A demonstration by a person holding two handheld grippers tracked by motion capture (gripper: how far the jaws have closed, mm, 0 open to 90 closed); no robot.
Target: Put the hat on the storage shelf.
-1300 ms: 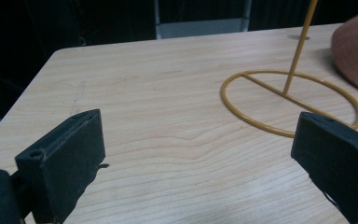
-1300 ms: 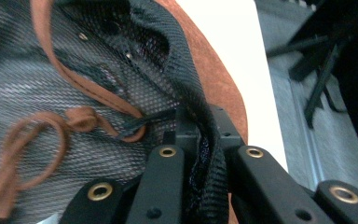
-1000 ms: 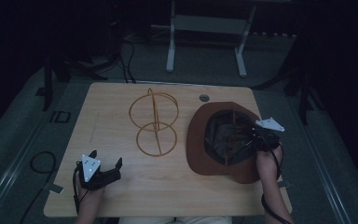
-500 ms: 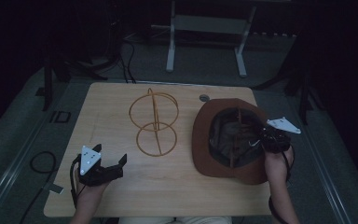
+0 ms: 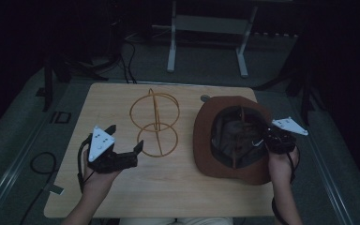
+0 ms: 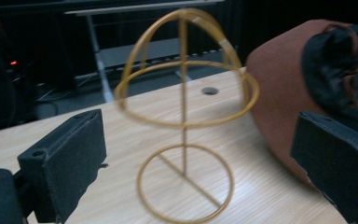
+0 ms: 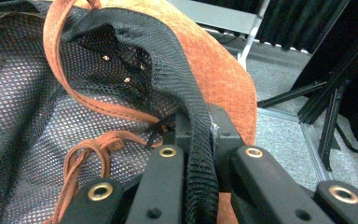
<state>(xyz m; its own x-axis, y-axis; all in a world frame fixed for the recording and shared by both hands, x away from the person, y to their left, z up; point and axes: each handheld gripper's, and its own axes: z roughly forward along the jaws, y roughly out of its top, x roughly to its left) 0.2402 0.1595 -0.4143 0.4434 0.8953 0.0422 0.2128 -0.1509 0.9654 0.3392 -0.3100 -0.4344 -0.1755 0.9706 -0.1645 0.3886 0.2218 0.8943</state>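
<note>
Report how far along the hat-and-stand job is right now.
Done: the right gripper is shut on the brown hat, pinching its mesh-lined edge. In hand: the hat is tilted up off the table, upside down, lining showing. The left gripper hovers open near the wire hat stand. Left: the stand is bare; the hat probably goes on its dome.

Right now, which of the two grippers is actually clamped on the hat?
The right gripper: its jaws pinch the black mesh edge of the brown hat. The left gripper hangs open with nothing between its jaws, facing the wire hat stand.
</note>
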